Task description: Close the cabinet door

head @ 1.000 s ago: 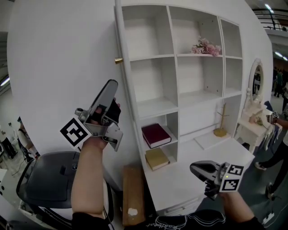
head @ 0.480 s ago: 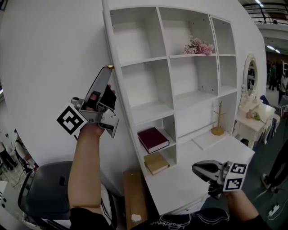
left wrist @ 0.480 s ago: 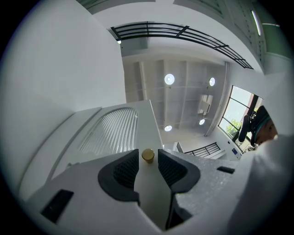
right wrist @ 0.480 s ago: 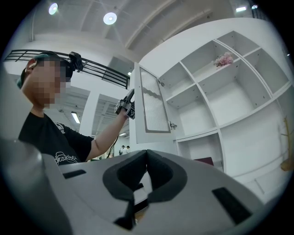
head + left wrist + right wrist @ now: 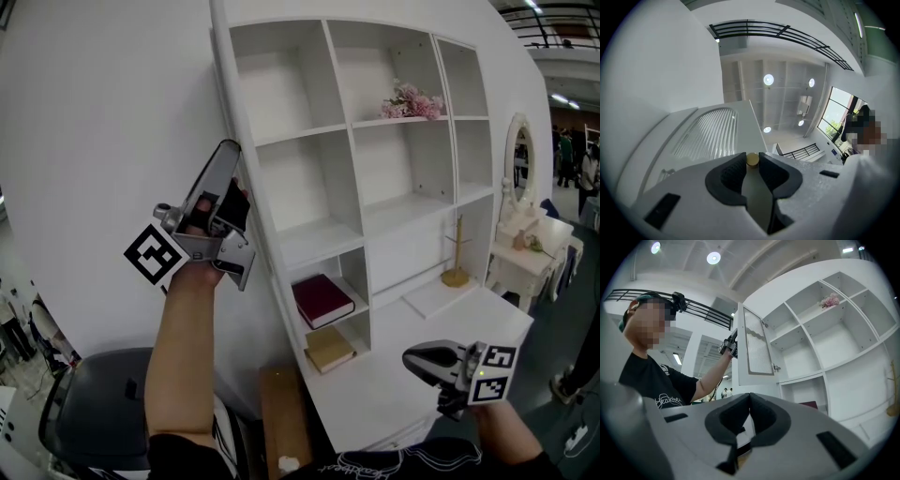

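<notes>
Presently, I am holding the left gripper [image 5: 228,152] raised and tilted upward at the free edge of the cabinet door [image 5: 112,131]. The door is standing swung out from the white cabinet [image 5: 375,127] and filling the left of the head view. The jaws of this gripper have just been closing. In the left gripper view they are pinching the small brass knob [image 5: 752,160] between their dark tips, the pads touching it on both sides. Beyond the knob, the ribbed panel [image 5: 710,133] of the door is showing. In the head view the knob is lying hidden behind the gripper. I am carrying the right gripper [image 5: 411,357] low at the right, over the white worktop [image 5: 375,389] and well apart from the door. Its jaws are pressing together with nothing between them. The right gripper view is showing the door from the side, hinged at the cabinet's left wall, with my left hand [image 5: 727,347] at its outer edge. The open compartments are holding pink flowers [image 5: 411,101] on an upper shelf, a dark red book [image 5: 323,300] lower down, and a tan book [image 5: 329,347] in the compartment beneath it. A wooden stand [image 5: 457,255] is standing at the back of the worktop.
</notes>
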Demonstrator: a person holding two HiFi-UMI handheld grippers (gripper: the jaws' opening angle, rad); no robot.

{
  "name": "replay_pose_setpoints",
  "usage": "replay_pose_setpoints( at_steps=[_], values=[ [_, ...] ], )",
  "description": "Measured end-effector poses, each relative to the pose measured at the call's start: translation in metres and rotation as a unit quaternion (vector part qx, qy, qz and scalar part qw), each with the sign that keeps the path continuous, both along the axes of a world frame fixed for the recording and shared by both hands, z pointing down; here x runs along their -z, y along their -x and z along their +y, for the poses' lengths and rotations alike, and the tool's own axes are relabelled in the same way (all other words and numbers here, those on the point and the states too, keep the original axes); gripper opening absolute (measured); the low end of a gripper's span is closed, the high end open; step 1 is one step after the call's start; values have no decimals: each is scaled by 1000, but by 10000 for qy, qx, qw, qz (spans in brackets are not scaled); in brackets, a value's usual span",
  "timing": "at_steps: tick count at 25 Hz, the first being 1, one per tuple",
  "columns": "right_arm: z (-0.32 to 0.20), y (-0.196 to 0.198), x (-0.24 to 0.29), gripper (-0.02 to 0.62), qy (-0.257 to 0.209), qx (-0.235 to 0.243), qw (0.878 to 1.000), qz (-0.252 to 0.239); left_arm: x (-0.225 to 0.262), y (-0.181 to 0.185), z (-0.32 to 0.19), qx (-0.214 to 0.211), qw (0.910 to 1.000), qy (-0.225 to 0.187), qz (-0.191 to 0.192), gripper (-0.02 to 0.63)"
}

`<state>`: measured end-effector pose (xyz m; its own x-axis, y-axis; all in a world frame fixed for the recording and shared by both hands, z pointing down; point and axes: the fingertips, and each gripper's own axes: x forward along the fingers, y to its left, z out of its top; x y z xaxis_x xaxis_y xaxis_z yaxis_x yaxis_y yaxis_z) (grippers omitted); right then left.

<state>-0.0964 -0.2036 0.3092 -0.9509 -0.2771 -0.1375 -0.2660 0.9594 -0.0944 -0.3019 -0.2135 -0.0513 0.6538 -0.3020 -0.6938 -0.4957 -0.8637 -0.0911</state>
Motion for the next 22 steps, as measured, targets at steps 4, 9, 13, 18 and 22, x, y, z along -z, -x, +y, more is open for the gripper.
replay_pose_setpoints(
  at_steps=[4,9,13,18,22],
  values=[
    [-7,0,-10,7,146,-70,9999,-33,-2,1,-1,102,9998,-132,-125,86],
    [-9,6,-16,6,234,-85,9997,-1,0,-2,3,384,9981,-305,-369,84],
    [-7,16,-19,6,239,-32,9997,-84,0,-4,6,748,9947,-449,-545,84],
    [-25,22,-31,6,343,23,9993,-152,5,-19,-8,800,9935,-556,-583,83],
    [-33,25,-64,6,747,-24,9971,-154,2,-28,-13,923,9912,-631,-714,83]
  ],
)
